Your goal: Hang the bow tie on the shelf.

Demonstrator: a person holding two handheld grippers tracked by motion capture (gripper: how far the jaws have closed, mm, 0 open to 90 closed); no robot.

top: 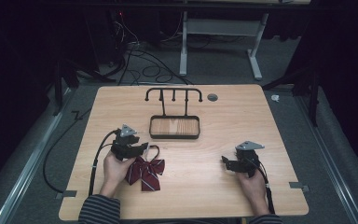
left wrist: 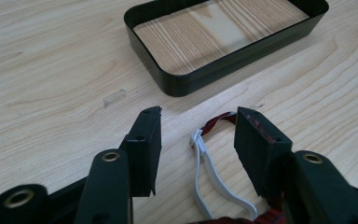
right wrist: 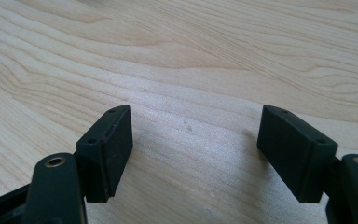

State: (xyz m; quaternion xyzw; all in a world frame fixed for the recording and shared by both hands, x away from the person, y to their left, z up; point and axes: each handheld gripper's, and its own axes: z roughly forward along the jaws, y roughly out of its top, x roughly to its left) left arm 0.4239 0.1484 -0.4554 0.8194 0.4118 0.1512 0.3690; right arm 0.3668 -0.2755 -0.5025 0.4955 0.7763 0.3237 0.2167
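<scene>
With my left gripper (left wrist: 198,135) spread astride the bow tie's (top: 144,172) white strap (left wrist: 205,175), I judge it poised to pinch; the right gripper (right wrist: 193,140), fingers apart, idles over bare tabletop (right wrist: 205,56).

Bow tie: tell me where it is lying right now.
In the high view the bow tie lies on the table's left side, just in front of the black tray, beside the left claw, whose jaws straddle its white strap.

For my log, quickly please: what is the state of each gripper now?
Left gripper: open, fingers either side of the white strap of the red bow tie, holding nothing.
Right gripper: open, empty, over the bare table.
</scene>
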